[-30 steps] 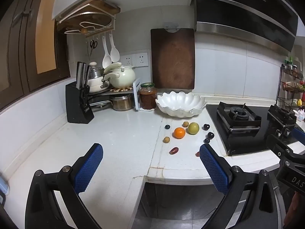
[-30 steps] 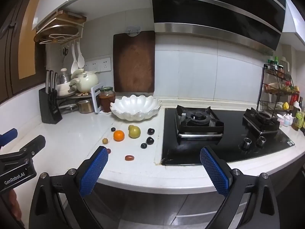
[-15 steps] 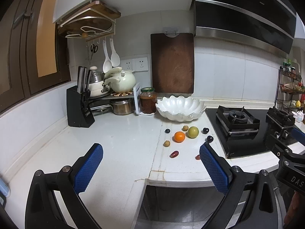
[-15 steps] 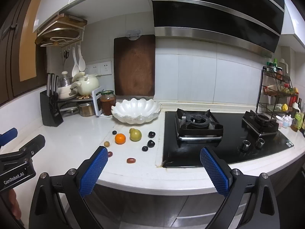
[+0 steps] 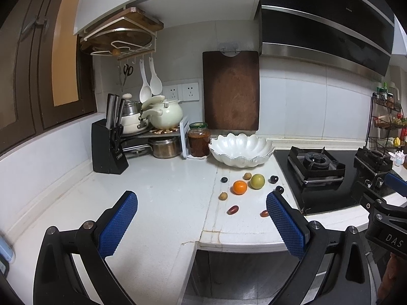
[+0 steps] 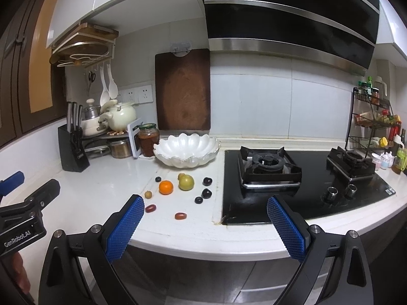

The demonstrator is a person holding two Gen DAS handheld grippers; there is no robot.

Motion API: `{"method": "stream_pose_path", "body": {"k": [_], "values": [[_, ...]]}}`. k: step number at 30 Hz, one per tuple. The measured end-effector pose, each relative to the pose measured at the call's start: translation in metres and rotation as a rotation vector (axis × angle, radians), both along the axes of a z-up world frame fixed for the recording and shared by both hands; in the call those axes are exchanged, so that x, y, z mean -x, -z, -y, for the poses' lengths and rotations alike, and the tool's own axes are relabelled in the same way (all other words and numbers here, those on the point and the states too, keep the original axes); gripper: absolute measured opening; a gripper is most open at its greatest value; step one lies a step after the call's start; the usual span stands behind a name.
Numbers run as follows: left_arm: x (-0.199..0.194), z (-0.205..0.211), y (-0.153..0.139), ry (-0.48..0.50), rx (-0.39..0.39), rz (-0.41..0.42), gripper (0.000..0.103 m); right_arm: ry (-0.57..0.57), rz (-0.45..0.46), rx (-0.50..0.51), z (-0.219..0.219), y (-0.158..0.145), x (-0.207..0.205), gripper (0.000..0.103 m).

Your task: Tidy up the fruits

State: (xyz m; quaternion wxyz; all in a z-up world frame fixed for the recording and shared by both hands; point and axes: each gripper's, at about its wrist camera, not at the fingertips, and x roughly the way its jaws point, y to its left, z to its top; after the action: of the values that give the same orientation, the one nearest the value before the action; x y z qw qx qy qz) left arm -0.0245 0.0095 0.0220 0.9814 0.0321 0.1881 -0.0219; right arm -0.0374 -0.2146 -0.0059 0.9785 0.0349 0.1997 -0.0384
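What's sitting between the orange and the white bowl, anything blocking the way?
Nothing visible blocks it. The orange lies on the counter in front of the white bowl, with only bare countertop between. The green fruit sits beside it, off that line.

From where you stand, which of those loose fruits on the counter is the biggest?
The yellow-green fruit, just right of the orange and in front of the white bowl; every other piece is smaller.

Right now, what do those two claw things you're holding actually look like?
Both match: the left claw and right claw have black angular arms with silver pivot bolts and bright blue, grid-textured pads. White lettering marks the bodies, "GenRobot.AI" on the left one. No cables show.
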Motion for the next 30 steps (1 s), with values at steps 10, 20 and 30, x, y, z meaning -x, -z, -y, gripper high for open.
{"method": "stream_pose_path", "body": {"k": [10, 20, 30], "values": [[0.0040, -0.0014, -0.0029, 0.000, 0.006, 0.011, 0.103, 0.003, 0.022, 0.008, -0.0025, -0.0043, 0.0063, 0.099], [0.0048, 0.0022, -0.0058, 0.004, 0.002, 0.014, 0.103, 0.013, 0.023, 0.002, 0.0001, -0.0073, 0.0076, 0.099], [0.0047, 0.0022, -0.0058, 0.005, 0.003, 0.013, 0.103, 0.022, 0.020, 0.005, 0.0005, -0.0082, 0.0080, 0.099]]}}
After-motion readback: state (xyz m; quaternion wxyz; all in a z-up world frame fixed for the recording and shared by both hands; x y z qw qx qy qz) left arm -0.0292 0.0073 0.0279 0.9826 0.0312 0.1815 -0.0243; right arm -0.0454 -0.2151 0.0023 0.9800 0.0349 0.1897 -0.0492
